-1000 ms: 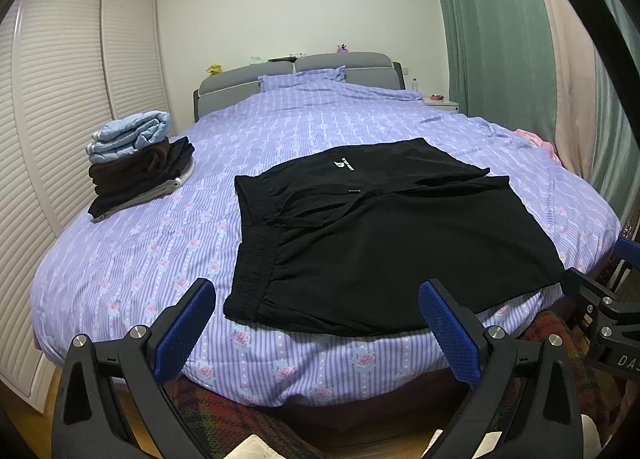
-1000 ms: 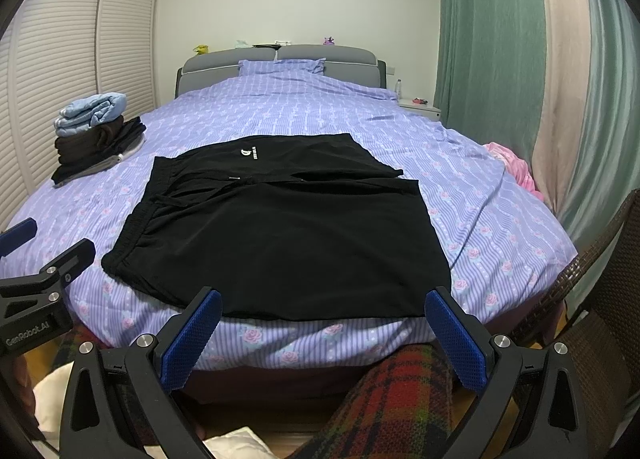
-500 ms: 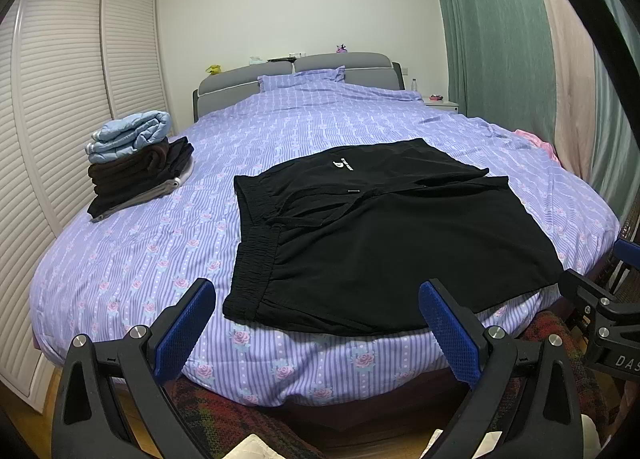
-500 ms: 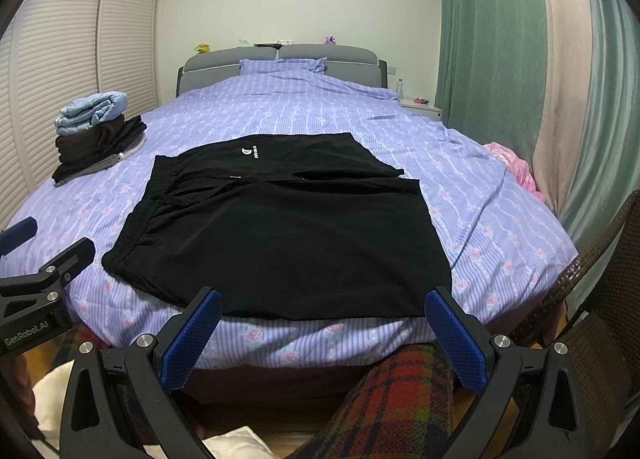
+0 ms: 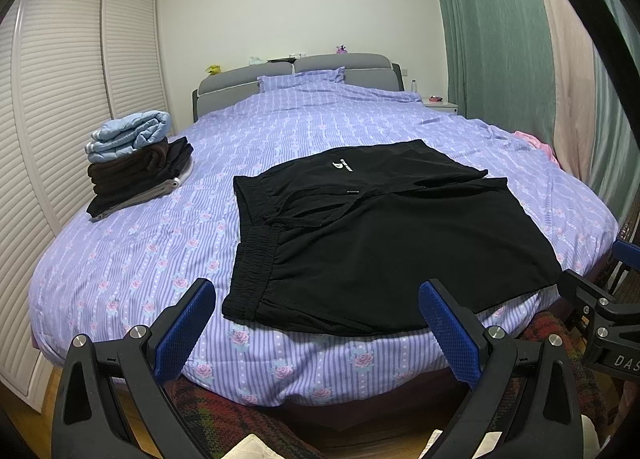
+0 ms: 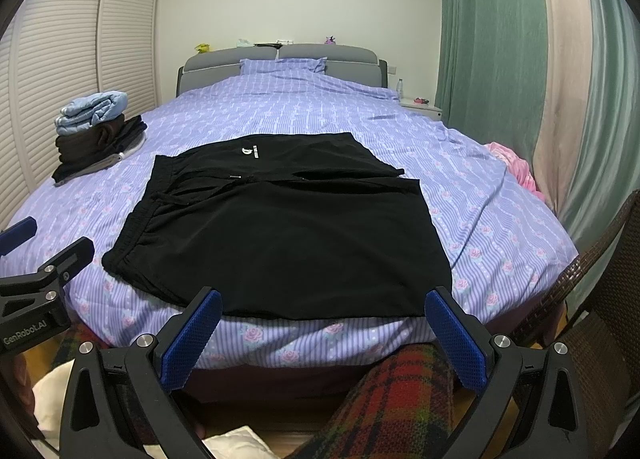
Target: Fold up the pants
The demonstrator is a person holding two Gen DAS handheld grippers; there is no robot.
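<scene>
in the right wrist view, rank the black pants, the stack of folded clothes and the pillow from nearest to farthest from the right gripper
1. Black pants, spread flat on the bed straight ahead of the right gripper.
2. Stack of folded clothes, farther back on the left.
3. Pillow, at the headboard, far end.

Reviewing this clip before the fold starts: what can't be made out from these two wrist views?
- Black pants: the white logo is too small to read in either view.
- Folded stack: how many garments lie under the light blue one is unclear; the layers hide each other.
- Items on the headboard: too small to identify.
- Pink cloth: mostly hidden by the bed edge.
- Left gripper, right gripper: handles cut off by the frame.
</scene>
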